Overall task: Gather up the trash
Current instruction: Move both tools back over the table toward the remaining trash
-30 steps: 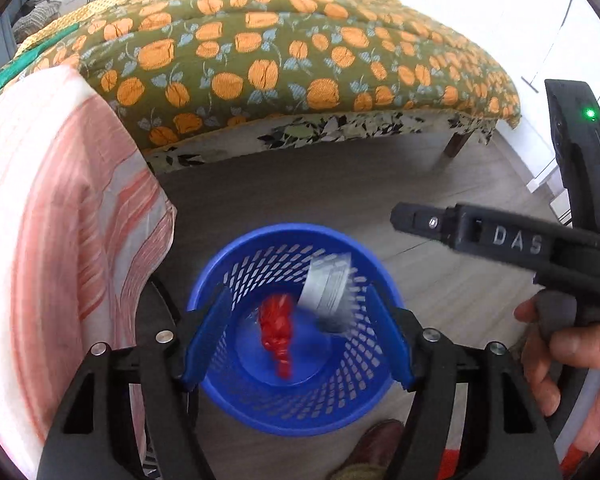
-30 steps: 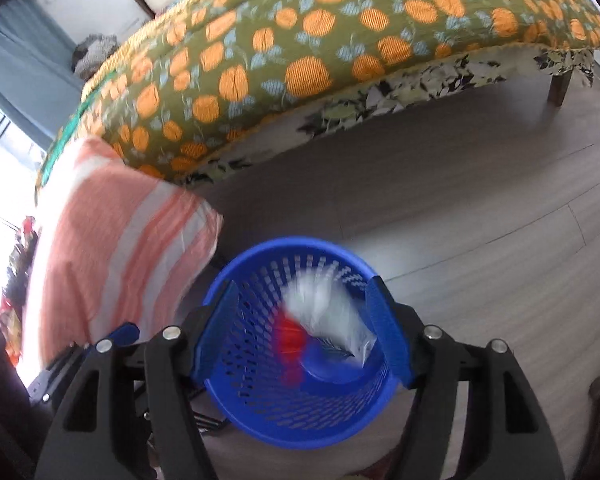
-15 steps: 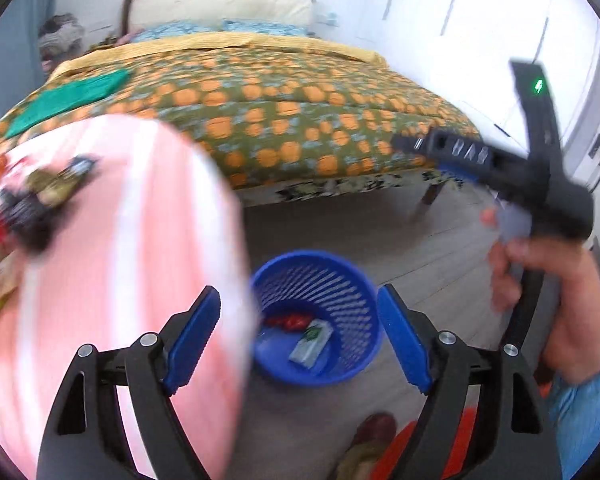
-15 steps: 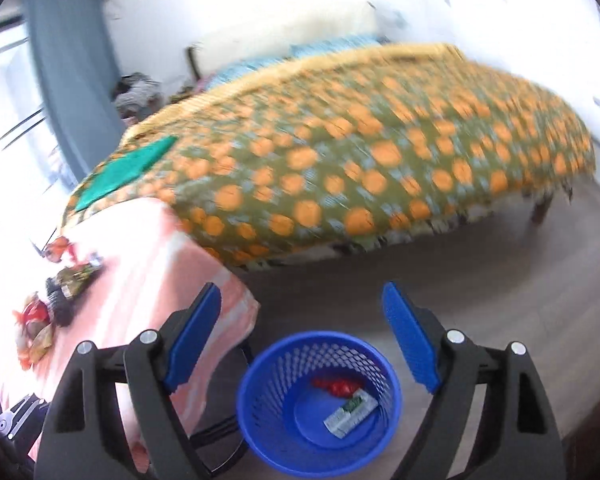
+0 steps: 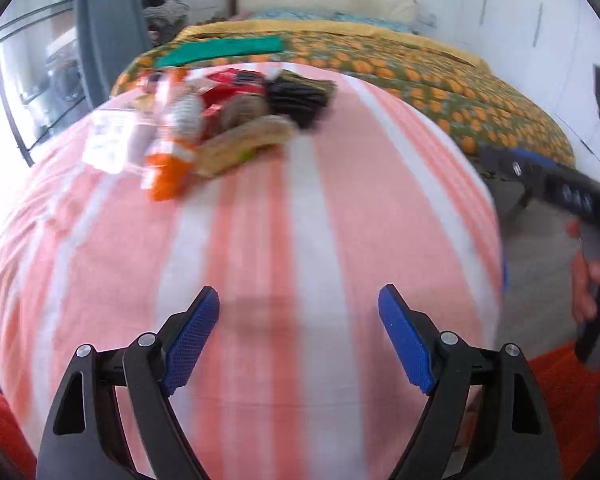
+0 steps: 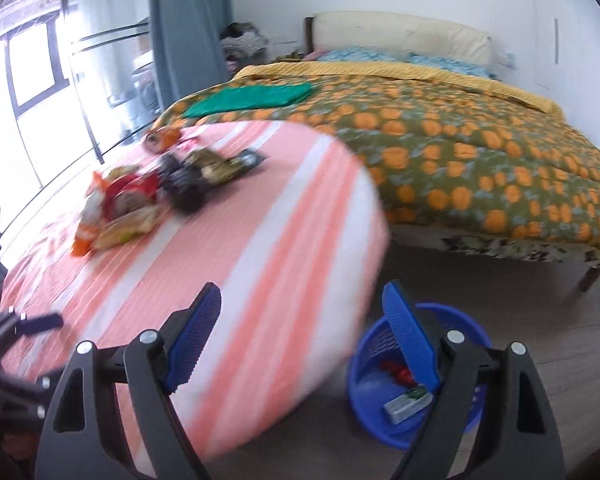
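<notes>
Compared with half a second ago, both views have swung away from the blue basket (image 6: 456,432) toward the top of the pink-striped cloth (image 5: 284,224). In the left wrist view the basket has almost left the picture; only a blue sliver shows at the cloth's right edge. Our left gripper (image 5: 298,336) now hangs over the cloth with its jaws wide apart and nothing between them. Our right gripper (image 6: 302,336) is also spread wide and empty, one finger over the cloth edge and the other in front of the basket.

The trash pile (image 5: 216,120) lies on the far left part of the cloth, well apart from both grippers. It is blurred, so we cannot separate every piece. An orange-and-white wrapper (image 5: 168,160) has its long axis running toward us and away; a beige packet (image 5: 244,140) lies slanted beside it, and a dark packet (image 5: 300,98) sits at the far end.

In the basket lie a red wrapper (image 6: 396,372) and a whitish packet (image 6: 406,404), the latter slanted.

Between the grippers and the pile the cloth is bare. On the right the cloth drops off to the floor (image 6: 540,320), with the bed (image 6: 460,152) behind.
</notes>
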A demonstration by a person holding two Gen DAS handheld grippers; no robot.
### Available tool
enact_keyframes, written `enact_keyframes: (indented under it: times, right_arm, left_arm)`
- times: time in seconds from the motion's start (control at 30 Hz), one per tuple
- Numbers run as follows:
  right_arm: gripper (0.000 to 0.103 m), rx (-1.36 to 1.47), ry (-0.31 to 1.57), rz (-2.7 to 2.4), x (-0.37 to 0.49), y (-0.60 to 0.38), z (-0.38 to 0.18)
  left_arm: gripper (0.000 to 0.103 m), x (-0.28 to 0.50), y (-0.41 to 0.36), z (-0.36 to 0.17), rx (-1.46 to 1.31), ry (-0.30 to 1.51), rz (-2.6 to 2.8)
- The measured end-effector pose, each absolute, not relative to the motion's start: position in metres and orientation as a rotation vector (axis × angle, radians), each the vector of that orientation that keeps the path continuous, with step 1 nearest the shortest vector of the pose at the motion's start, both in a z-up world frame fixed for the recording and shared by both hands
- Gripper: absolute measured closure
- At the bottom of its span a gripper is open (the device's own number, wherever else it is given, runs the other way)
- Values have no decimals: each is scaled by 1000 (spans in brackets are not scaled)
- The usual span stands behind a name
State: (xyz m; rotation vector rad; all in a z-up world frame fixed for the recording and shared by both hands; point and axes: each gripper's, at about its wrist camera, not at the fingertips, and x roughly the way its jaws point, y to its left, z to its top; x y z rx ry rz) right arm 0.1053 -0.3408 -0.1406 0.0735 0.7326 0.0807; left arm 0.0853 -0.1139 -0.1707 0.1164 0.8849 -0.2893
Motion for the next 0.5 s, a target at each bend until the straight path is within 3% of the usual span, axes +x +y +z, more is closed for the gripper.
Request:
enact_keyframes:
  times: [0.27,0.5]
  right_arm:
    - [22,-35,741,236,89,-245,-158]
    - [22,-100,762,255,91,-222,-168]
  left_arm:
    - [20,127,-45,-162,2,880,-223]
    - [20,184,-39,-163,52,876,-250]
